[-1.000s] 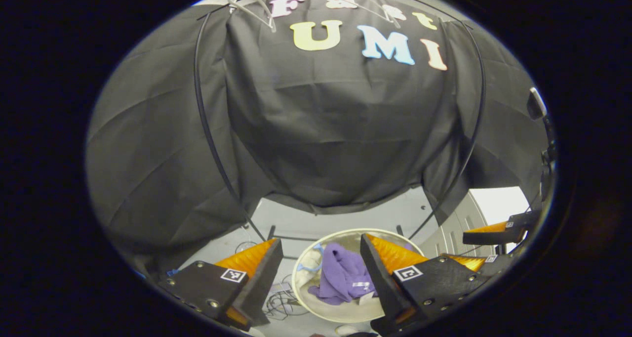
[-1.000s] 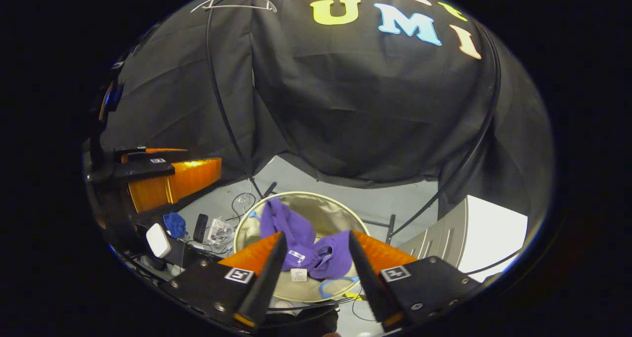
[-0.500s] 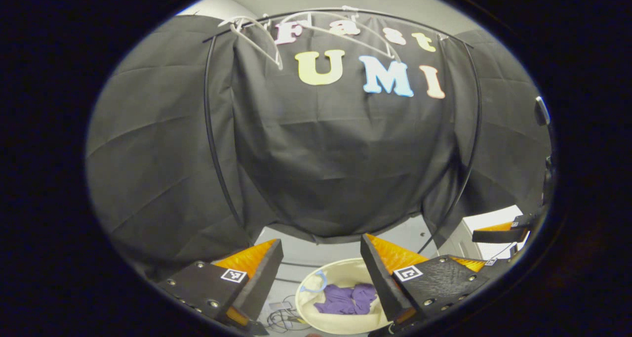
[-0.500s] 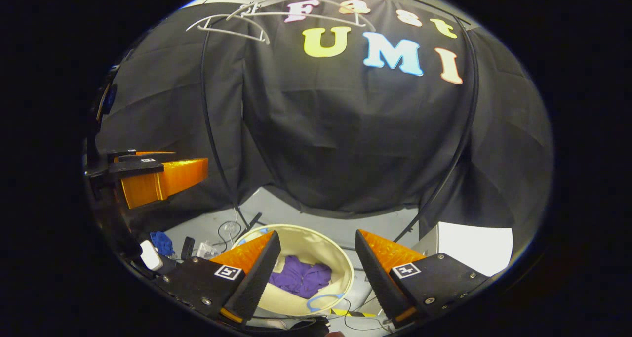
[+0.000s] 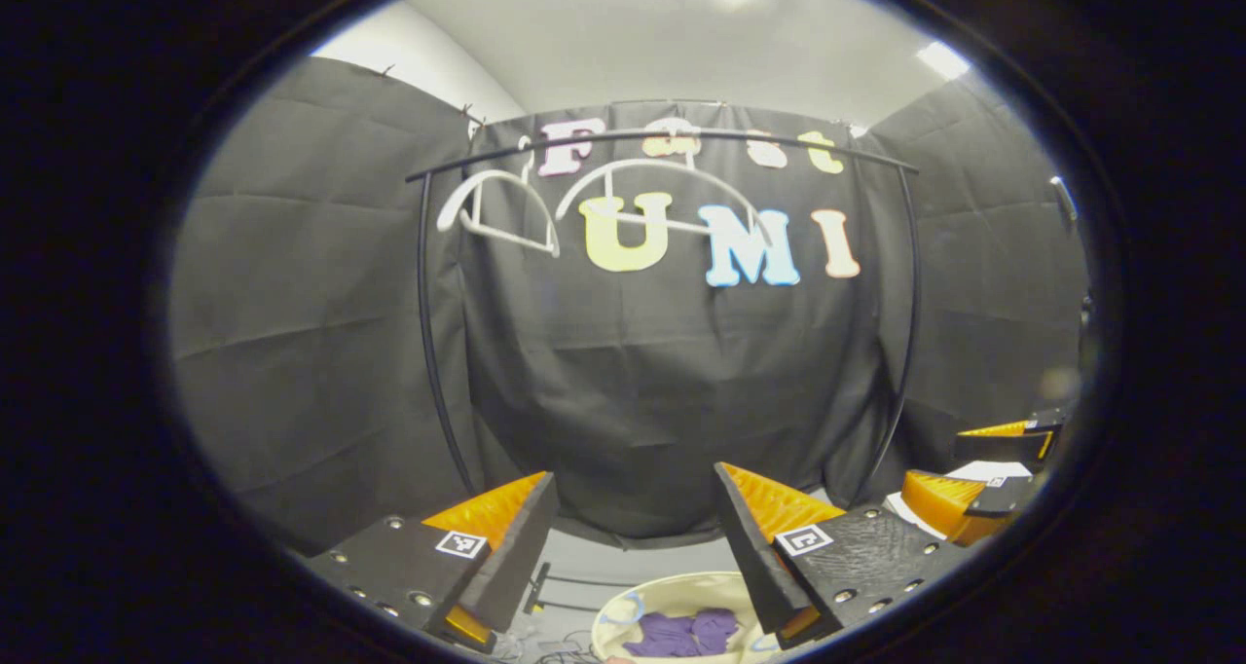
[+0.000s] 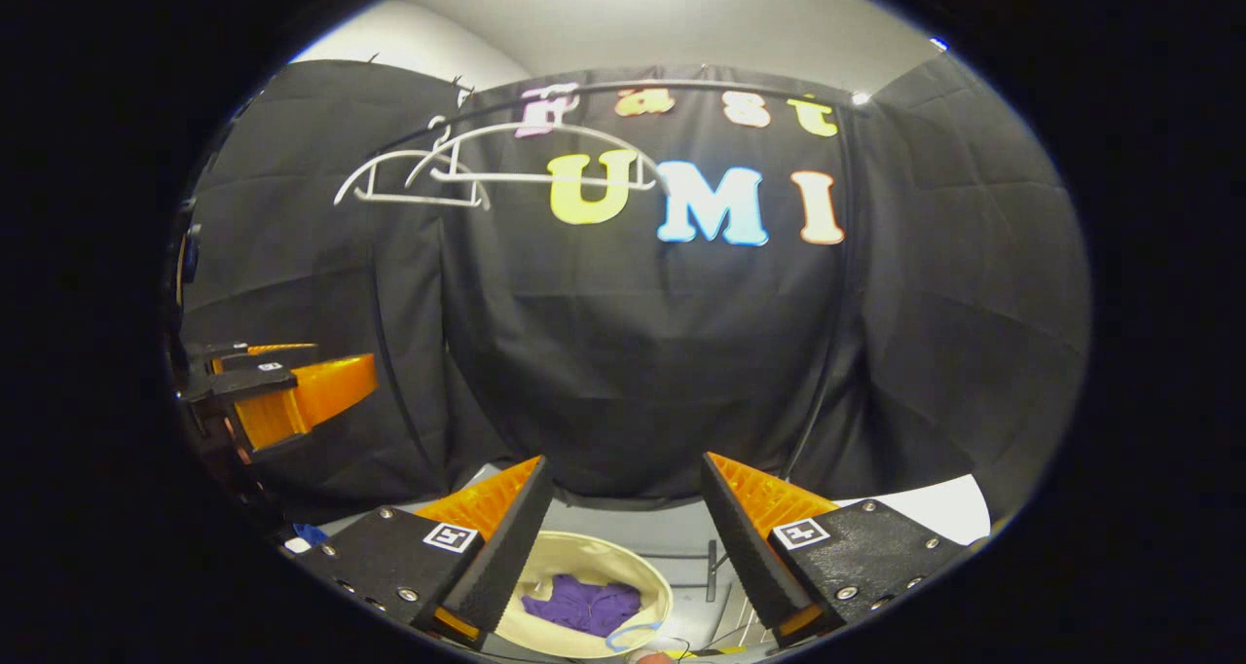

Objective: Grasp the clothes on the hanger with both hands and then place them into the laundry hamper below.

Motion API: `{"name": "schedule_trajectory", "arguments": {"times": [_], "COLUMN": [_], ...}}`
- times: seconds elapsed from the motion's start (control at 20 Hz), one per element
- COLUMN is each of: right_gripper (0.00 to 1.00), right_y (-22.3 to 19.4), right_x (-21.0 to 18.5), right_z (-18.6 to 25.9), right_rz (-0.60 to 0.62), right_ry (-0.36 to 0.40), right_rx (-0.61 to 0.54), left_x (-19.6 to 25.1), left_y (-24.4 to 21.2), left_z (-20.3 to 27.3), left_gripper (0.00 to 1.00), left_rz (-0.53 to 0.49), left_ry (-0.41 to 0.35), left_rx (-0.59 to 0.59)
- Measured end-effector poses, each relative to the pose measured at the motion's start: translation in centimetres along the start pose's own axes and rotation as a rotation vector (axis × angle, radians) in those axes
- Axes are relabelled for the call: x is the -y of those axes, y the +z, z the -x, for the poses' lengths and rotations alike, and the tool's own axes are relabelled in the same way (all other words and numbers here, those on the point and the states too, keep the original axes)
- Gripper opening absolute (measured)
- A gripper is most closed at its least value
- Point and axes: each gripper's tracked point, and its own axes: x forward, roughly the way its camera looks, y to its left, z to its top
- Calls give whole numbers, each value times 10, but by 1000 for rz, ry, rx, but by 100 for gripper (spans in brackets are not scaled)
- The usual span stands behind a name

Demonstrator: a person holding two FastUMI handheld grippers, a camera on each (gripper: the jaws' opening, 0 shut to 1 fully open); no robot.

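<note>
Lying crumpled in the hamper, the purple clothes sit at 6 o'clock below the right gripper, seen btwn its fingers. Left gripper view puts clothes and hamper at 6 too, under the left gripper. Both grippers gape wide, holding nothing, well above the clothes. Right gripper view catches the left gripper at 9; left gripper view catches the right gripper at 4. Two bare white hangers hang on the black rail at 11–12. White panel at 4 in right gripper view.
</note>
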Motion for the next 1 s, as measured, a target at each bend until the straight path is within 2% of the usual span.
{"name": "schedule_trajectory", "arguments": {"times": [0.35,0.45,0.7,0.75,0.8,0.95,1.0], "right_gripper": [92,92,94,94,94,94,94], "right_y": [90,108,130,131,131,130,129], "right_x": [44,53,58,58,57,64,65], "right_z": [33,44,53,52,50,49,49], "right_rz": [-12,-1,-13,-13,-9,-21,-39], "right_ry": [-128,-162,-191,-190,-188,-201,-202], "right_rx": [203,248,317,321,323,333,332], "left_x": [-1,-3,-14,-18,-20,-22,-22], "left_y": [83,90,107,111,115,125,126], "left_z": [29,36,38,38,38,39,39], "left_gripper": [98,97,91,97,91,91,97], "left_rz": [3,2,11,18,22,18,5], "left_ry": [-4,11,32,36,38,36,39], "left_rx": [125,161,200,208,218,238,235]}}
